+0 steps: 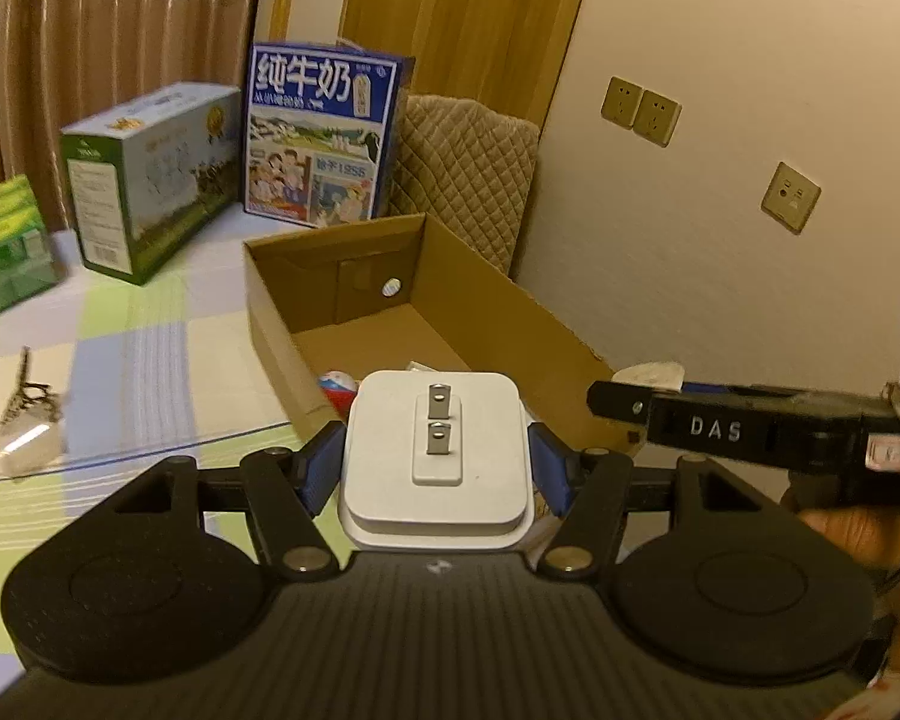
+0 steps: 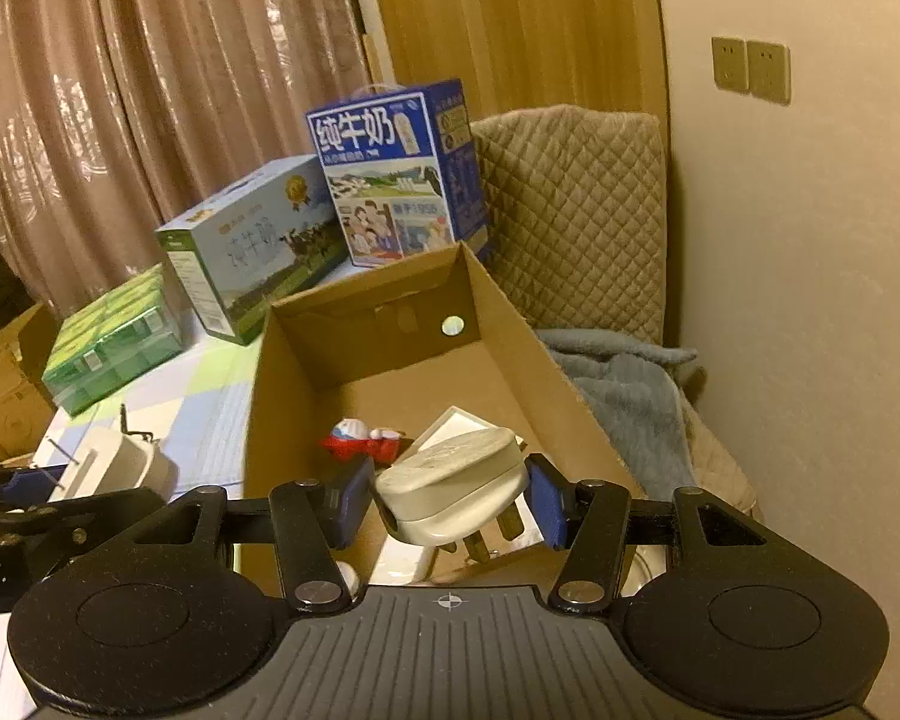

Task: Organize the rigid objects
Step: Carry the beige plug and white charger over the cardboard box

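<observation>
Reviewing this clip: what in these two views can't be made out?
- Left wrist view: the square white charger in the left gripper hides most of the cardboard box contents; only part of a red and white toy shows.
- Left wrist view: the metal item on the table is too blurred to identify.
- Right wrist view: the white three-pin plug in the right gripper covers a flat white item behind it.

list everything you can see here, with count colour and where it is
charger: 1, white, in left tool
plug: 1, white, in right tool, over box's near end
cardboard box: 1, brown, open, on table
toy: 1, red-white, inside box
milk cartons: 2, blue and green-white, behind box
green pack: 1, table's left
keys: 1 bunch, metal, on tablecloth
wall sockets: 3, beige
left tool: black, blue pads
right tool: same
</observation>
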`<state>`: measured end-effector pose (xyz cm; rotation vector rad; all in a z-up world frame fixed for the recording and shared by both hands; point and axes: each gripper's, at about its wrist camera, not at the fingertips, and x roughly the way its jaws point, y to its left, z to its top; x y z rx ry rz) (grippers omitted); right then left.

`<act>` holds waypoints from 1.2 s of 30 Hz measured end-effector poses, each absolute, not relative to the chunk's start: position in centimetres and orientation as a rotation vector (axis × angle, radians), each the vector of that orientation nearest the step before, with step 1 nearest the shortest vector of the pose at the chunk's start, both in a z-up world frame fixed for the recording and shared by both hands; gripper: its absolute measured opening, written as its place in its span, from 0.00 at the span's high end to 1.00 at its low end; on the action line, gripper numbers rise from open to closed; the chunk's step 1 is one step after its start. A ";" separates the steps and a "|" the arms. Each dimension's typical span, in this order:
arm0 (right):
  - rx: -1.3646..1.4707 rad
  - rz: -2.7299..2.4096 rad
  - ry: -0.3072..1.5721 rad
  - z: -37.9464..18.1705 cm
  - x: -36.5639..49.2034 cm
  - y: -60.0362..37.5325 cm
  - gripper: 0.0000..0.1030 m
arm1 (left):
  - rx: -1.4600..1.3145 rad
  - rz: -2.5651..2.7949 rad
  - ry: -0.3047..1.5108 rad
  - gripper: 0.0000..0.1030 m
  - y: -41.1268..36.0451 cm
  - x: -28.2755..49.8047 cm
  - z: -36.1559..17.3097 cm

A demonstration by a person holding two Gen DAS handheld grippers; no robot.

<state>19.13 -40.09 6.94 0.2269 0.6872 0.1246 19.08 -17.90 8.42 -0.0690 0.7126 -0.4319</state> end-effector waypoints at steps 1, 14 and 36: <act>0.233 0.123 0.693 6.7 19.6 -40.4 0.50 | -0.070 -0.432 0.719 0.42 -18.2 19.6 8.2; 0.254 0.117 0.750 3.3 23.8 -42.1 0.50 | 0.007 -0.424 0.770 0.42 -21.4 23.8 5.0; 0.263 0.119 0.780 1.8 25.1 -42.3 0.50 | 0.076 -0.427 0.801 0.42 -22.9 25.3 2.8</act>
